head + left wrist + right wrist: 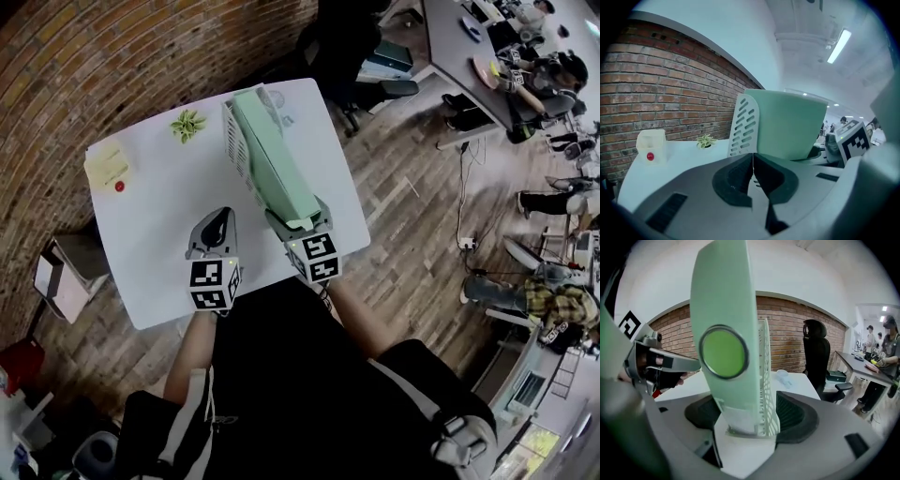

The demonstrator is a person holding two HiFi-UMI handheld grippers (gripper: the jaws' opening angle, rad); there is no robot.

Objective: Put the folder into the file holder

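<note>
A pale green folder (pixel 272 159) stands on edge on the white table (pixel 159 234), pressed along the white slotted file holder (pixel 234 141). Its spine, with a round green label (pixel 724 351), faces my right gripper (pixel 300 223). The right jaws stand wide on either side of the spine's lower end (pixel 738 420) and the holder's mesh wall (pixel 767 380); the pads do not press on them, so this gripper is open. My left gripper (pixel 218 218) is shut and empty, to the left of the folder, low over the table. In its own view the folder (pixel 790 124) and holder (pixel 744 124) rise just ahead.
A small potted plant (pixel 187 123) and a pale box (pixel 108 164) with a red dot sit at the table's far left by the brick wall. A black office chair (pixel 815 357) stands beyond the table's right side. People sit at desks far right.
</note>
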